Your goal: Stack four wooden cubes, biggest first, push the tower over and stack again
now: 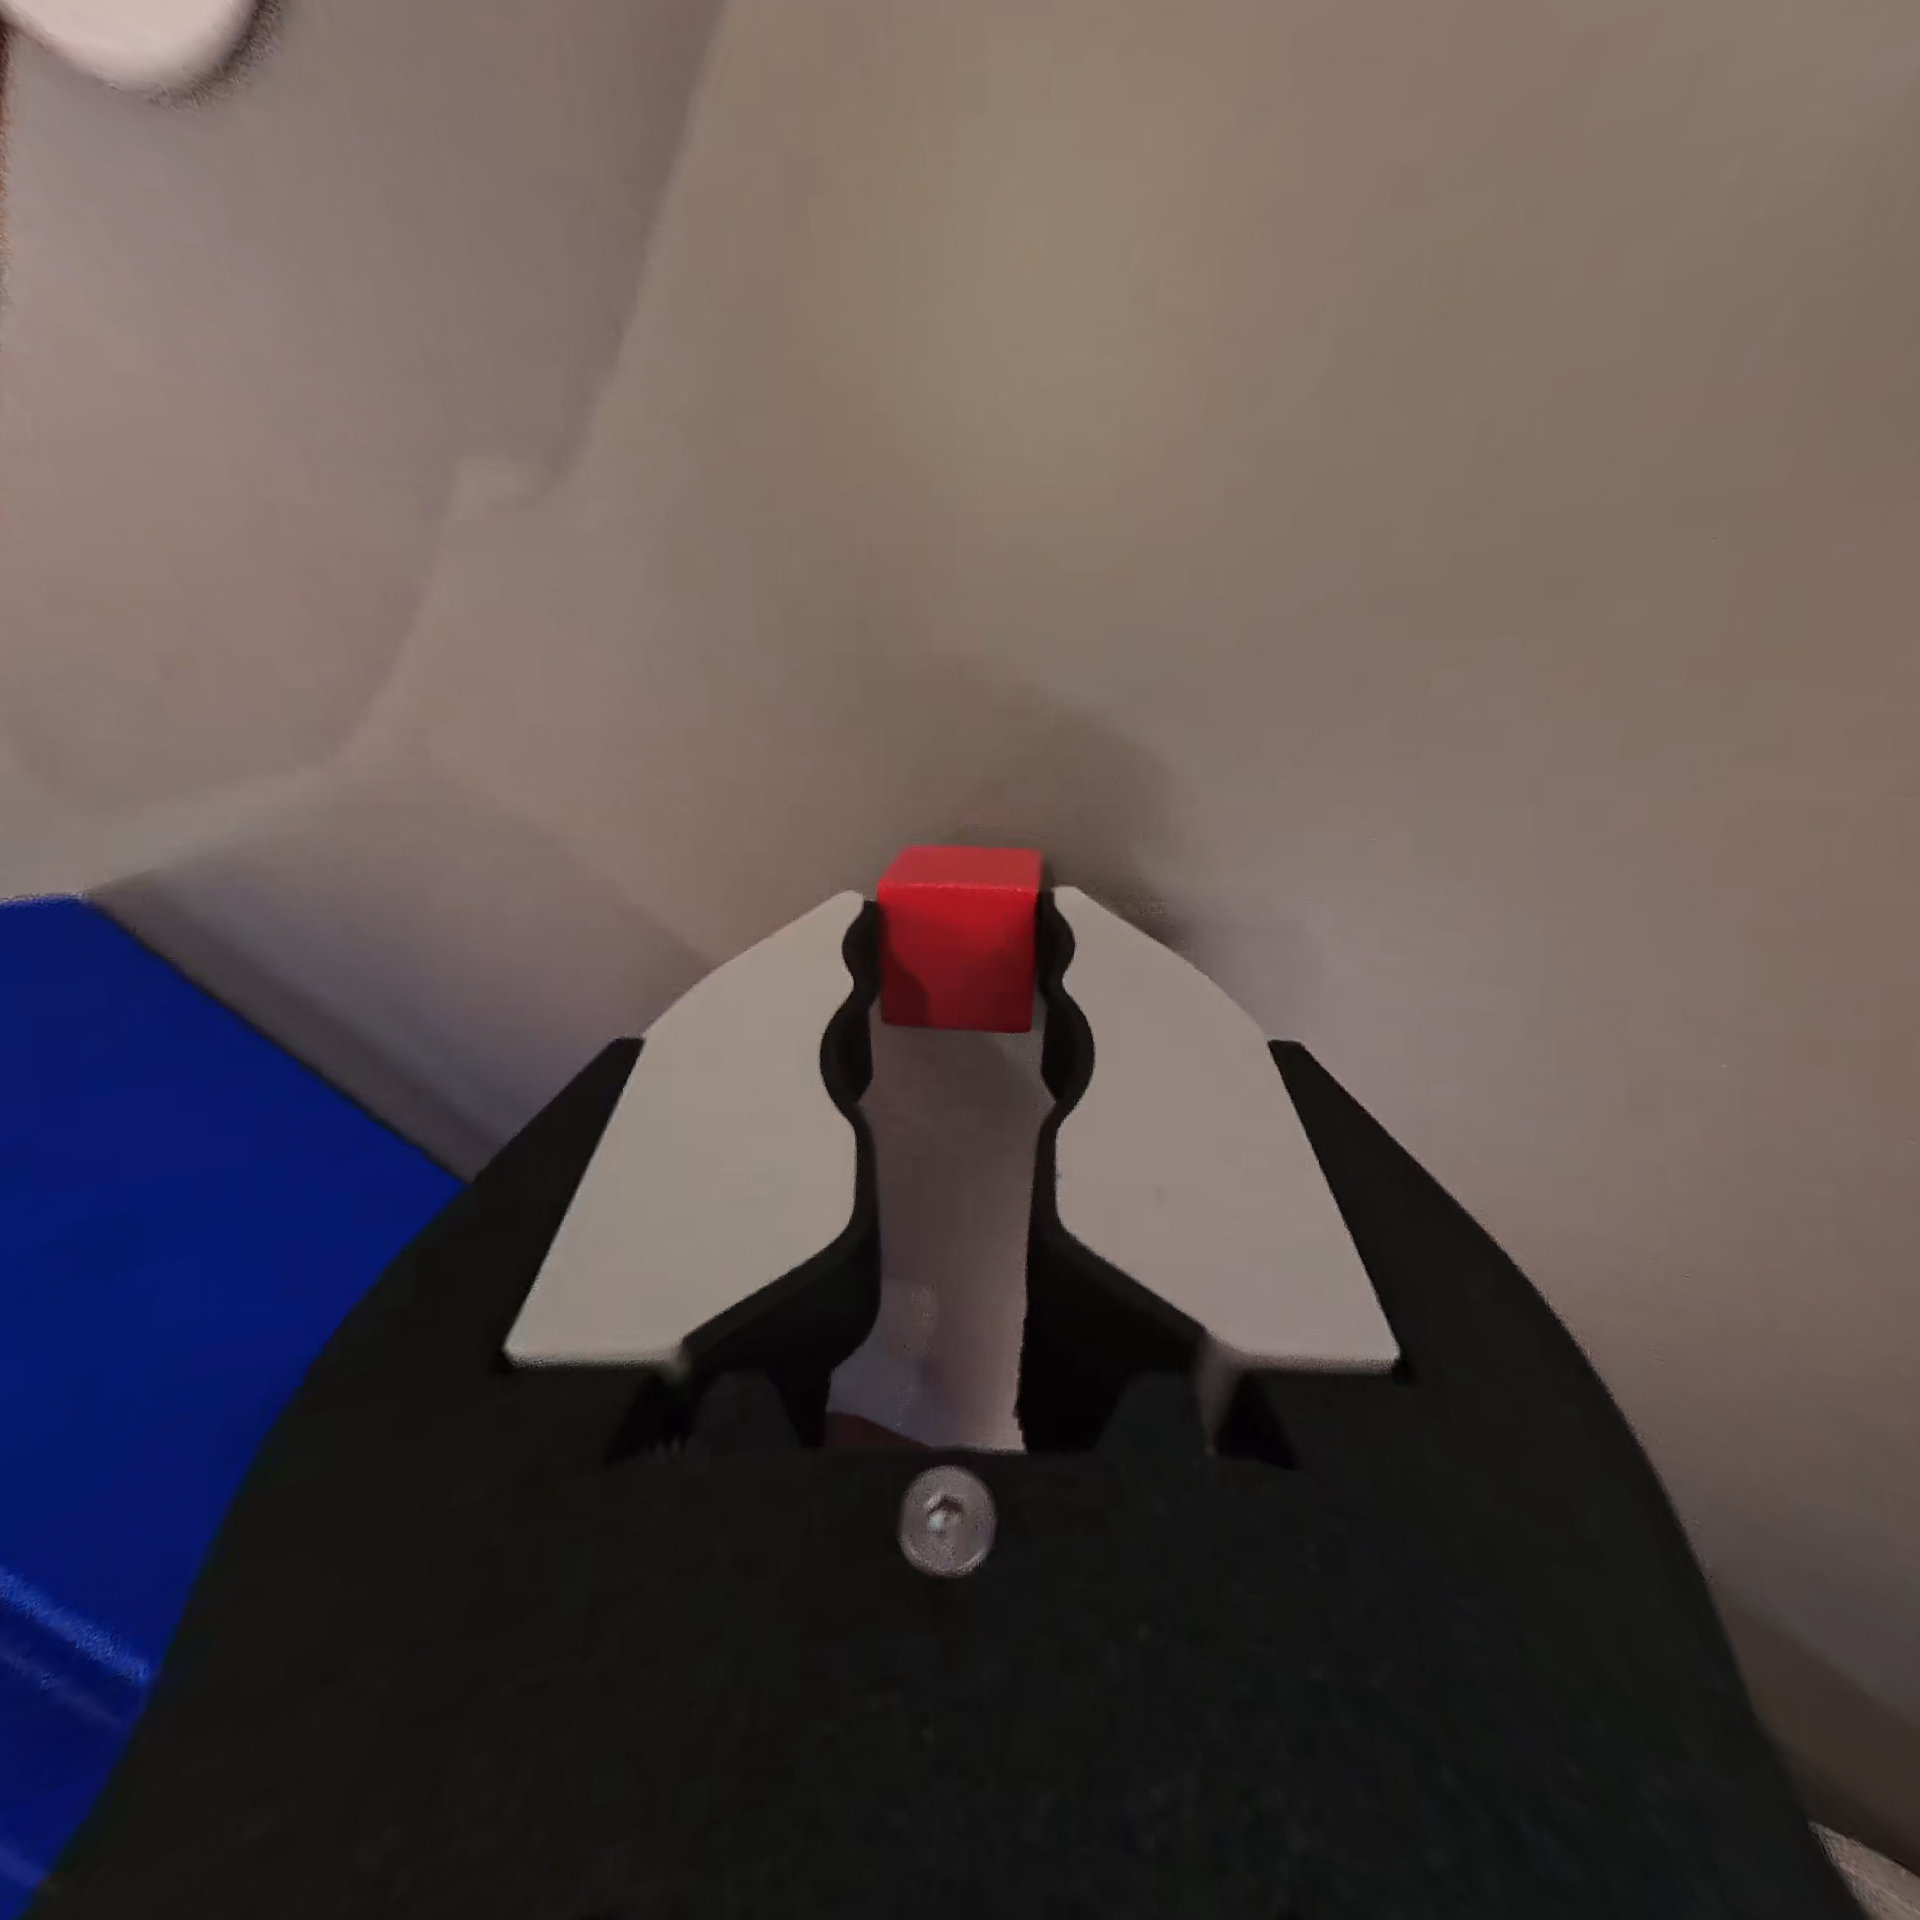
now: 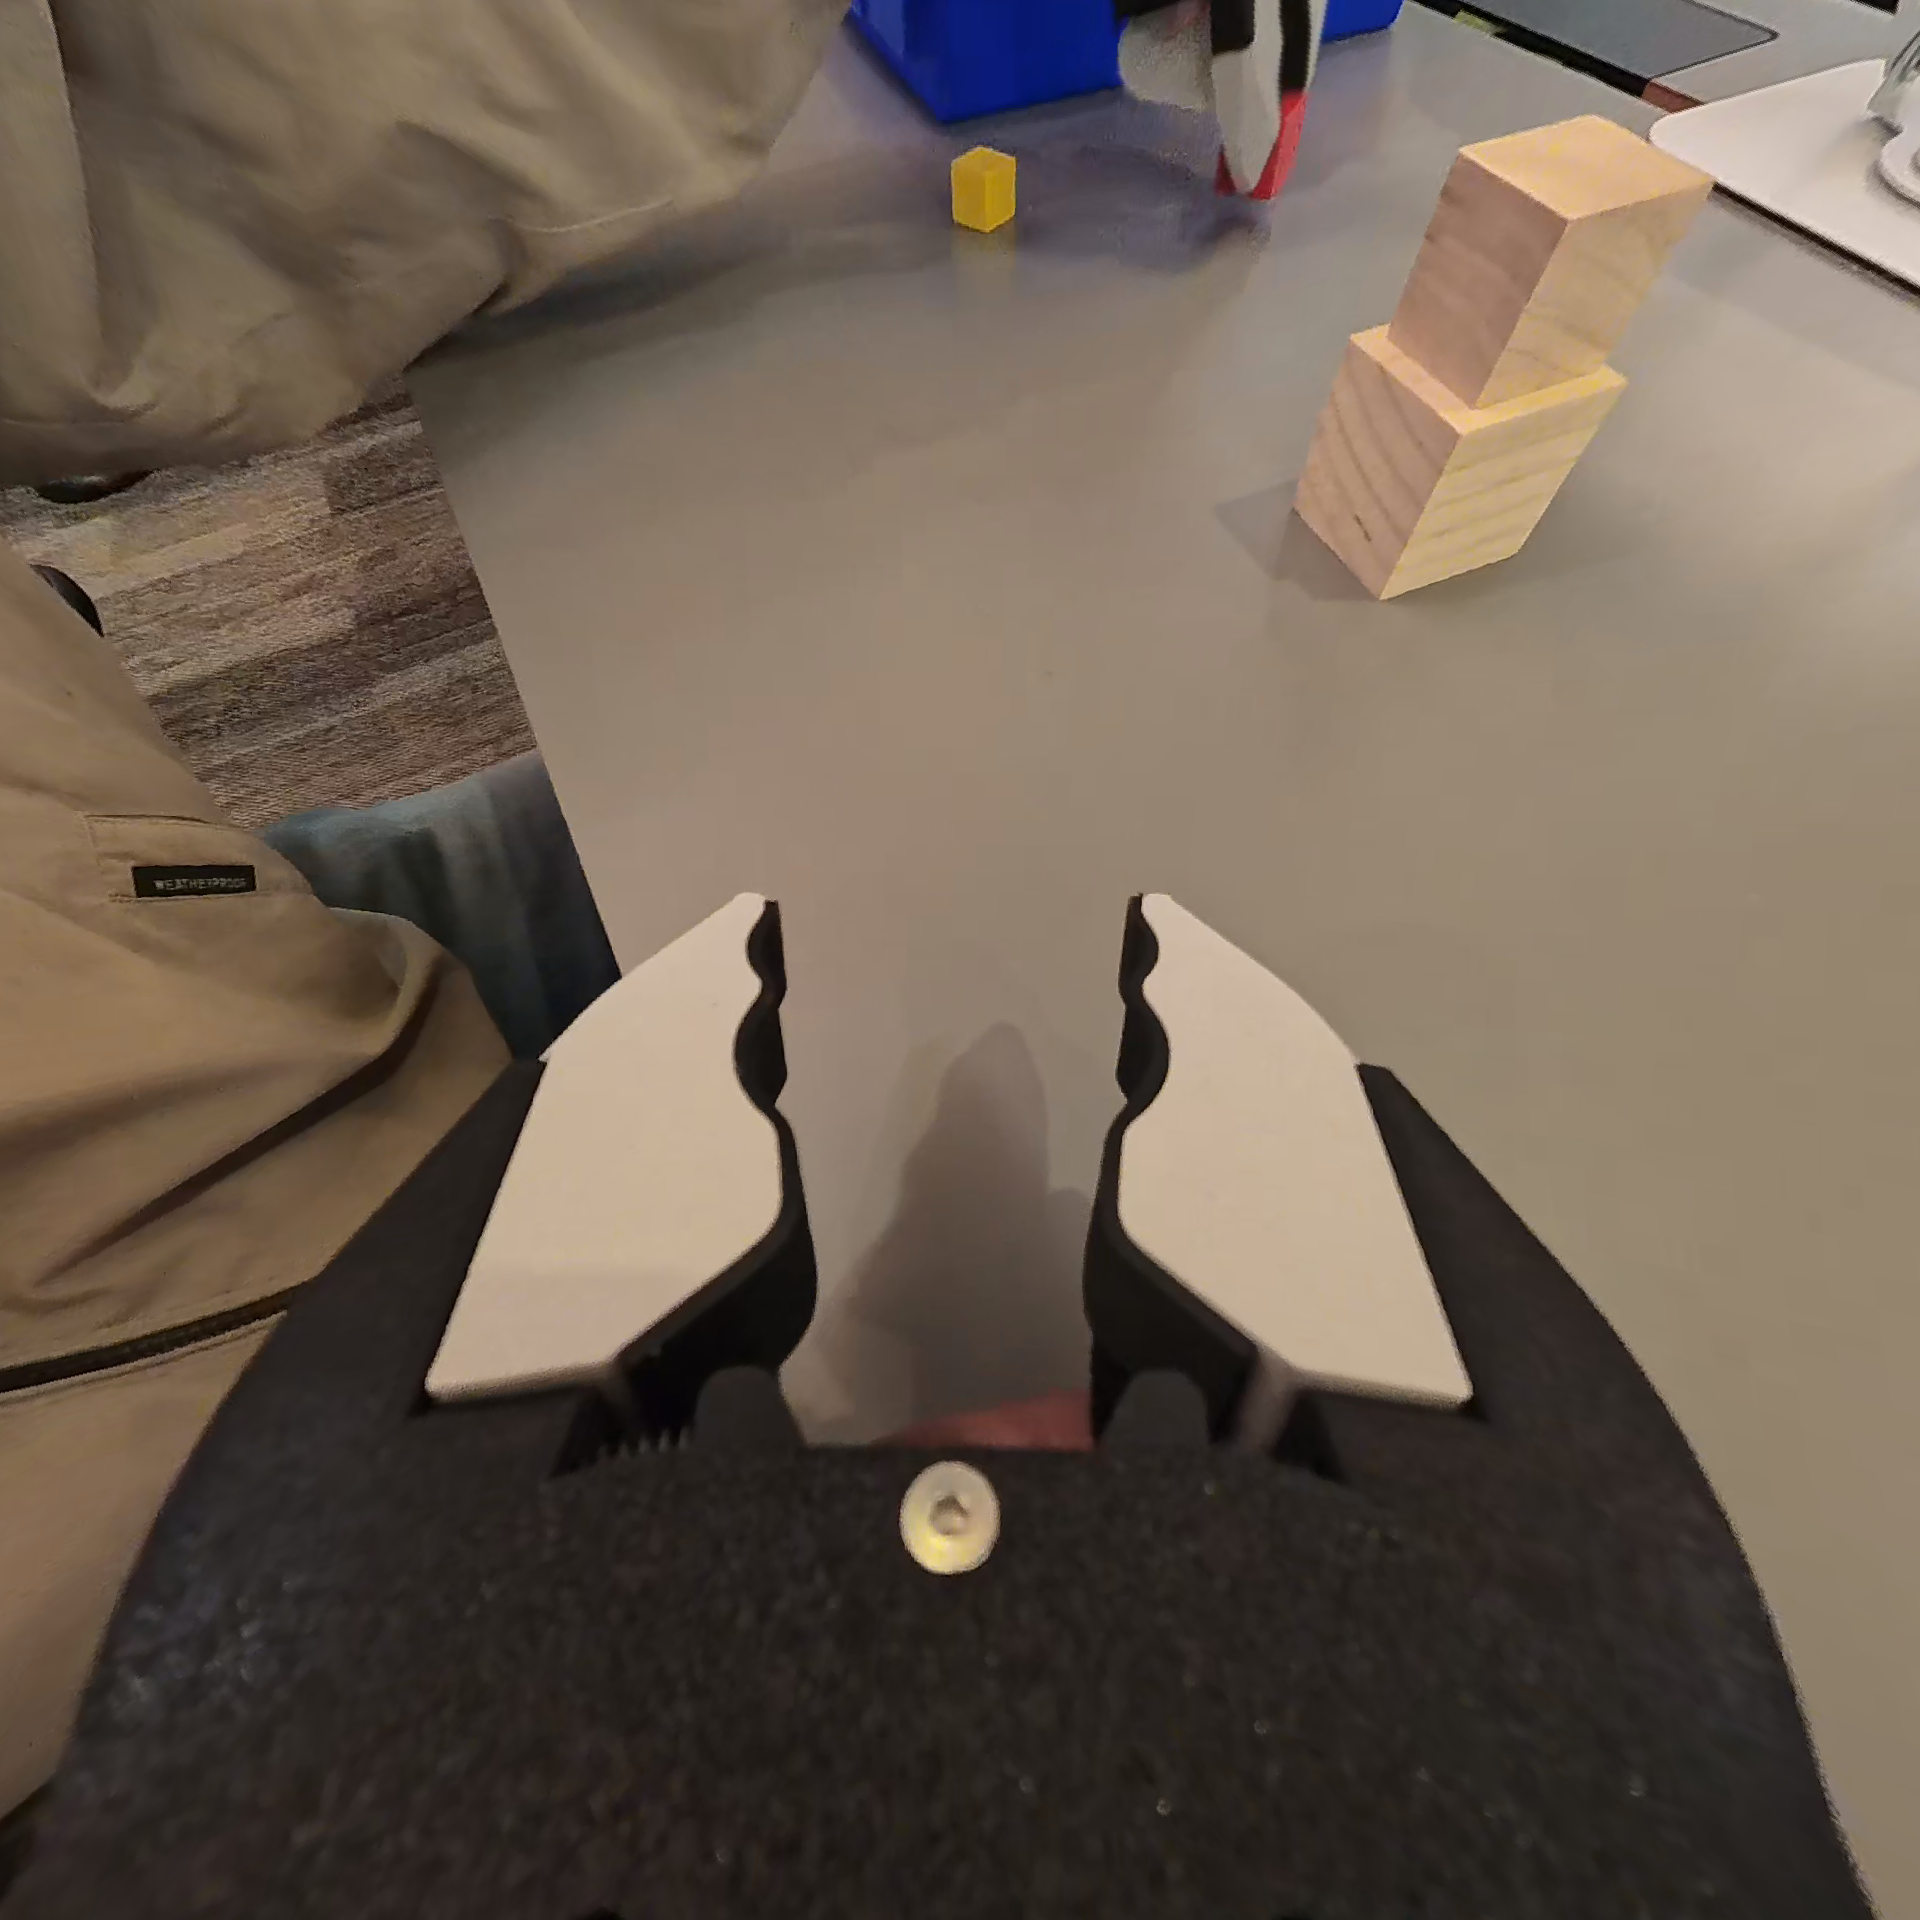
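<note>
Red cube [image 1: 958,940]: smooth, evenly painted faces with a slight satin sheen. Yellow cube [image 2: 982,187], upper centre of the right wrist view: the same smooth, opaque coating. The two stacked cubes, larger wooden cube [image 2: 1455,488] and smaller wooden cube [image 2: 1538,260], upper right: bare pale wood, matt, with visible grain lines. Table [image 2: 1039,675]: smooth grey surface, matt with a faint sheen. Left gripper [image 1: 958,914] and right gripper [image 2: 951,914]: body black and finely grainy; finger plates flat, matt and light grey; one shiny metal screw. Blue box [image 1: 156,1247], lower left: smooth, glossy plastic. Jacket [image 2: 260,1091], left edge: beige woven cloth, creased.
</note>
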A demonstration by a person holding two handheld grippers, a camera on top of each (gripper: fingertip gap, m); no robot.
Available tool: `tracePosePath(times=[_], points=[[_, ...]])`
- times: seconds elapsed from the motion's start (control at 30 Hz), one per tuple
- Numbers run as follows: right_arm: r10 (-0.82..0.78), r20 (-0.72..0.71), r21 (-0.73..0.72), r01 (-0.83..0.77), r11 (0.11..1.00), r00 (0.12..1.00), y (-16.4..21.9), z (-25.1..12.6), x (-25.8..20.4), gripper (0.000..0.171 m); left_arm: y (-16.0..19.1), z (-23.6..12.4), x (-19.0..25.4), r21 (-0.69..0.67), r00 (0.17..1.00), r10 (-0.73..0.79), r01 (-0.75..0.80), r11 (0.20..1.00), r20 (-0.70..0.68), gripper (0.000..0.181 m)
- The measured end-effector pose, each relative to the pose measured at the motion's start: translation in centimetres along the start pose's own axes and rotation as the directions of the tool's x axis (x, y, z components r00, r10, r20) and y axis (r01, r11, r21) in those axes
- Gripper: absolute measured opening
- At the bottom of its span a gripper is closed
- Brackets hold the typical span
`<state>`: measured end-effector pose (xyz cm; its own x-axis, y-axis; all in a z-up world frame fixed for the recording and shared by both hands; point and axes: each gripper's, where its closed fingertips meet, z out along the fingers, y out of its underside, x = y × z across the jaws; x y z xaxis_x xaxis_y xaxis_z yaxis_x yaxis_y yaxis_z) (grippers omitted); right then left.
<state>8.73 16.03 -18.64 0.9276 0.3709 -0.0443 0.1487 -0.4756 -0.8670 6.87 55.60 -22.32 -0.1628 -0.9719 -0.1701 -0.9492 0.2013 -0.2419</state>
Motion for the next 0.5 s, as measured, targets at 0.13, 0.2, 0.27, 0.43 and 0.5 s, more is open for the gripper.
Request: tracePosePath(times=[0.13, 0.2, 0.27, 0.43, 0.5], points=[[0.003, -0.008, 0.009, -0.003, 1.000, 1.000, -0.2, -0.3, 0.2, 0.061, -5.6, -5.7, 5.0, 0.234, 0.986, 0.165, -0.154, 0.960, -0.027, 0.028], [0.007, -0.012, 0.007, -0.007, 1.000, 1.000, -0.1, -0.3, 0.4, 0.061, -8.4, -8.7, 8.6, 0.302, 0.958, 0.284, -0.263, 0.916, -0.026, 0.028], [0.007, -0.015, 0.003, -0.007, 1.000, 1.000, 0.0, -0.2, 0.4, 0.060, -10.5, -10.4, 12.0, 0.325, 0.918, 0.396, -0.370, 0.870, -0.016, 0.028], [-0.003, -0.024, -0.001, 0.003, 1.000, 1.000, -0.1, -0.4, 0.2, 0.060, -13.4, -10.0, 15.4, 0.228, 0.832, 0.555, -0.546, 0.806, 0.028, 0.028], [-0.003, -0.024, -0.001, 0.003, 1.000, 1.000, -0.1, -0.4, 0.1, 0.060, -13.9, -9.0, 15.6, 0.194, 0.825, 0.565, -0.553, 0.810, -0.006, 0.028]])
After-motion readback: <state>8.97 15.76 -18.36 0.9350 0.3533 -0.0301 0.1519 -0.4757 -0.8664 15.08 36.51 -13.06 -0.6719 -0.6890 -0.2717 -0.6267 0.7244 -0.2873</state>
